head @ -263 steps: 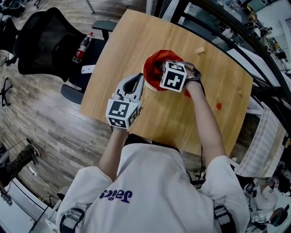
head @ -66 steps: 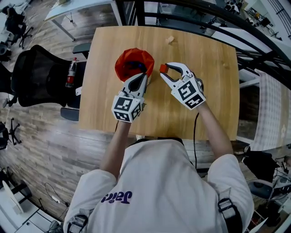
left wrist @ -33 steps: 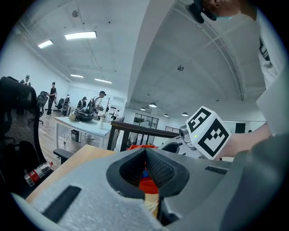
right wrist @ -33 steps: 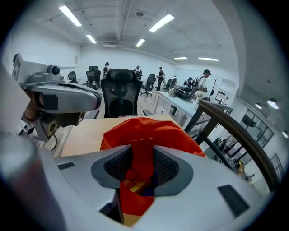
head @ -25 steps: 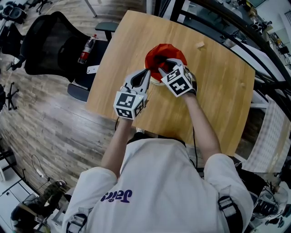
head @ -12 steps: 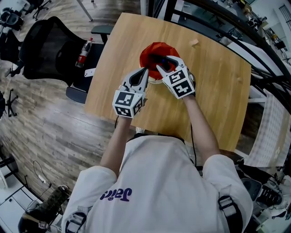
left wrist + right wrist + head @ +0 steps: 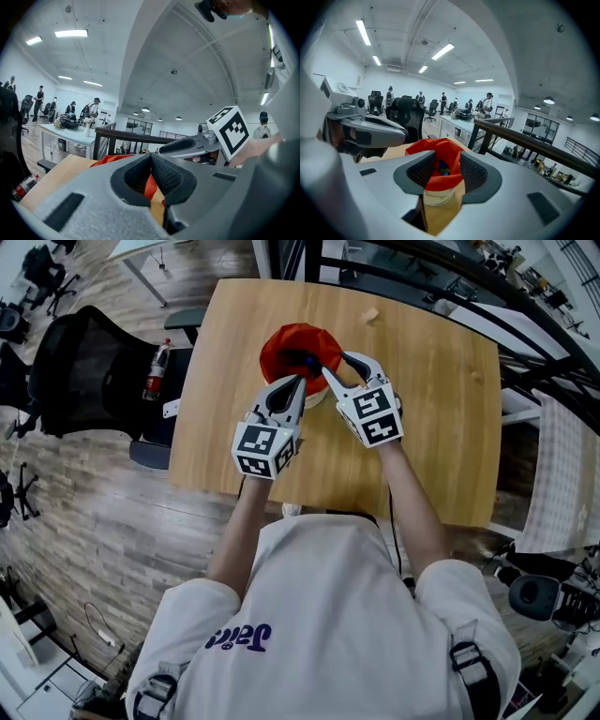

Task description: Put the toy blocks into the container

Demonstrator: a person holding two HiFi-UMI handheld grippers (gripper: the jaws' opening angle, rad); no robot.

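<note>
A red-lined container (image 7: 285,340) stands on the wooden table (image 7: 441,418); blue and green blocks (image 7: 442,167) lie inside it. My right gripper (image 7: 337,363) hovers just right of its rim, open. Its jaws have just been closing a little, with nothing held between them. In the right gripper view the right gripper (image 7: 443,161) frames the container (image 7: 433,146) a short way ahead. My left gripper (image 7: 299,380) is shut and empty, its tips at the container's near edge. In the left gripper view the left gripper (image 7: 151,157) has the container's red lining (image 7: 115,159) behind it.
One small pale wooden block (image 7: 371,313) lies at the table's far side. A black office chair (image 7: 80,362) and a bottle (image 7: 154,373) stand off the table's left edge. A dark railing (image 7: 422,277) runs behind the table.
My right gripper has drawn back from over the container's mouth and risen, with its jaws empty. The left gripper has shifted slightly by the rim.
</note>
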